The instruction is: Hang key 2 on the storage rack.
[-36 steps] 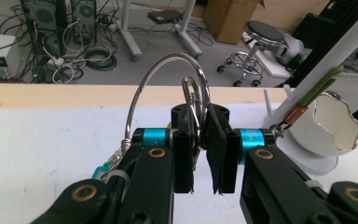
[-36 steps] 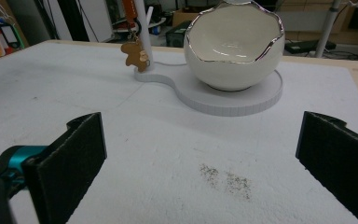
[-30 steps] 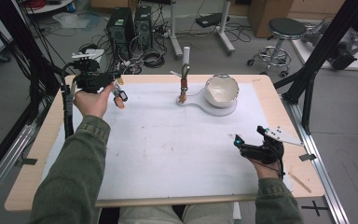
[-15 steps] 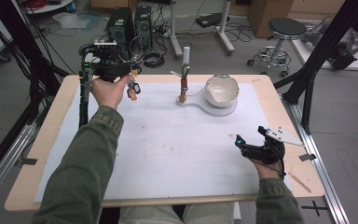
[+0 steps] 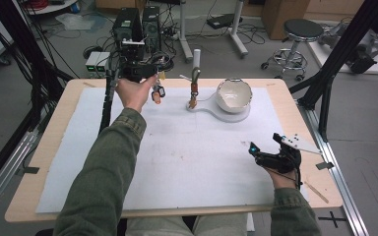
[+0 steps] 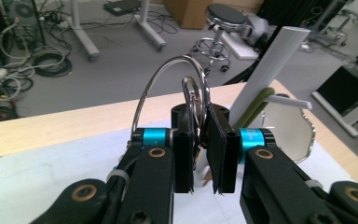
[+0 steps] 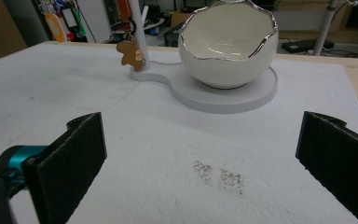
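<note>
The left hand-held gripper (image 5: pixel 156 91), clamped on a keyring (image 6: pixel 193 100), sits just left of the hook stand (image 5: pixel 195 81) at upper centre.

Sleeves: olive-green, ribbed cuffs, on both forearms.
Left gripper (image 6: pixel 204 149): black jaws, flat black pads, cyan collars behind the pads, brass-coloured pivot rings on the black links.
Right gripper (image 7: pixel 200 154): black square pads, cyan collar; a pale plate, probably grey, sits on top (image 5: pixel 295 142).
Cable: black, trailing below the left gripper.

A wooden table (image 5: pixel 44 147) carries a white mat (image 5: pixel 177 157).
</note>
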`<action>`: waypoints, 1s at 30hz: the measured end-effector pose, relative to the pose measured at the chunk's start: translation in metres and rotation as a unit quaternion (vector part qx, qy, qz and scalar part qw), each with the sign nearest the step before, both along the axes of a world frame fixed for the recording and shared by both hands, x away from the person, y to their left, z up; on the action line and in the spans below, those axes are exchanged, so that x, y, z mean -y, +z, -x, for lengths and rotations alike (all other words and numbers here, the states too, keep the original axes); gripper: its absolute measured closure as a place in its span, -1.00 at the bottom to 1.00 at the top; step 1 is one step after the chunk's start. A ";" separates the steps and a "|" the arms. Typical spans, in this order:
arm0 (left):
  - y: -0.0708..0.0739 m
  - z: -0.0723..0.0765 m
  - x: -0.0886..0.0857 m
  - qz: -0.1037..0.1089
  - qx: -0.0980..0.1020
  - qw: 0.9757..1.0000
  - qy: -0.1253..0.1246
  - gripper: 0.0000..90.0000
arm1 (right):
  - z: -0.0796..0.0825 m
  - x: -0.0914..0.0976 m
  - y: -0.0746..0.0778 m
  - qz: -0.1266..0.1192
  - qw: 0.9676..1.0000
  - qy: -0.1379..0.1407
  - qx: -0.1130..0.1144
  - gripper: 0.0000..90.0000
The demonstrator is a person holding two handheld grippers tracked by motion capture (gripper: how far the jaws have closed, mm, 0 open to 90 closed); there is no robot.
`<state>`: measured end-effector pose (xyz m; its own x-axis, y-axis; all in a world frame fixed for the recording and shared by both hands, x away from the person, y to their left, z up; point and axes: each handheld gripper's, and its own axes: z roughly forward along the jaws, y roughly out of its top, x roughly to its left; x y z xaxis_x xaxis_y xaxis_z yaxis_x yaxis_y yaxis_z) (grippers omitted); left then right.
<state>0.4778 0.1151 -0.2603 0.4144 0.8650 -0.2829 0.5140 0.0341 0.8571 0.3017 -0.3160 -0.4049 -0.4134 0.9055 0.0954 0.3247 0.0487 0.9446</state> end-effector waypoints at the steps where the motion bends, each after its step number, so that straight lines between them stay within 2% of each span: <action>1: -0.001 -0.001 0.002 0.003 -0.002 1.000 0.000 0.79 | 0.000 0.000 0.000 -0.002 1.000 -0.001 -0.001 -0.98; 7: -0.005 -0.007 0.011 0.006 -0.004 1.000 -0.005 0.80 | 0.000 0.000 0.000 -0.001 1.000 0.001 -0.002 -0.98; 13: -0.010 -0.010 0.027 -0.004 -0.004 1.000 -0.019 0.80 | 0.000 -0.001 -0.001 -0.002 1.000 0.001 -0.002 -0.98; 19: -0.016 -0.013 0.040 0.003 -0.012 1.000 -0.027 0.80 | 0.001 0.000 -0.001 -0.005 1.000 -0.001 -0.002 -0.98; 23: -0.020 -0.015 0.047 0.000 -0.016 0.999 -0.033 0.80 | 0.002 0.001 -0.001 -0.004 1.000 0.000 -0.001 -0.98; 30: -0.029 -0.016 0.057 -0.019 -0.025 0.999 -0.042 0.80 | 0.001 0.001 -0.001 -0.002 1.000 0.001 0.000 -0.98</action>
<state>0.4942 0.0581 -0.2889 0.4717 0.8384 -0.2731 0.5561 -0.0425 0.8300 0.3004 -0.3170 -0.4061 -0.4148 0.9045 0.0987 0.3247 0.0459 0.9447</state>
